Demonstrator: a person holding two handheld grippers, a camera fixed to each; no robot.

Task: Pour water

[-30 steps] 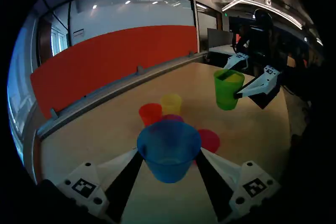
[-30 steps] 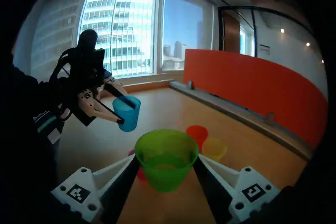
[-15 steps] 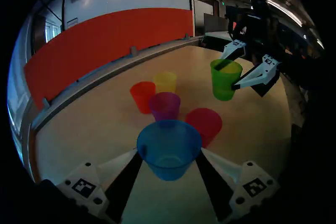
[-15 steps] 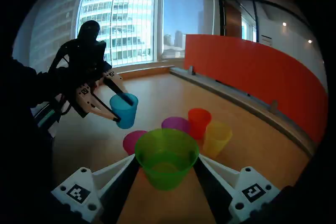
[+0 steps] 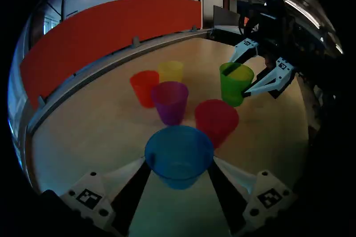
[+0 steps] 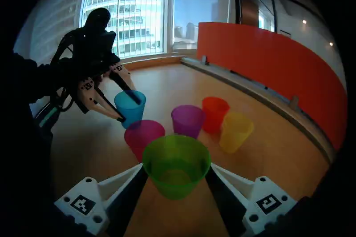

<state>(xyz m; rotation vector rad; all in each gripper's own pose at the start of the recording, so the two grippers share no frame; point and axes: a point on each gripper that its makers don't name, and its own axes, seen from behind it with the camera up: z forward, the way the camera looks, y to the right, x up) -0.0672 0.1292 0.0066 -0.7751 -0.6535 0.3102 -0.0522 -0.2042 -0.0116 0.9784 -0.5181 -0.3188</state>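
Two cups stand clamped: blue cup (image 5: 179,150) in the left claw (image 5: 179,162), green cup (image 6: 176,159) in the right claw (image 6: 176,171).

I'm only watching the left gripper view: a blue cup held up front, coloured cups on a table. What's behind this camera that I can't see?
Observer: The right gripper view looks back your way and shows tall windows with high-rise buildings outside.
Operator: And who's holding my blue cup?
Observer: A person's arm, dark against the light, carries the left gripper, which clamps the blue cup.
Operator: Is anything in the green cup over there?
Observer: That view looks down into the green cup, clamped in the right gripper. Its bottom looks paler, perhaps a little water, but I can't be sure.
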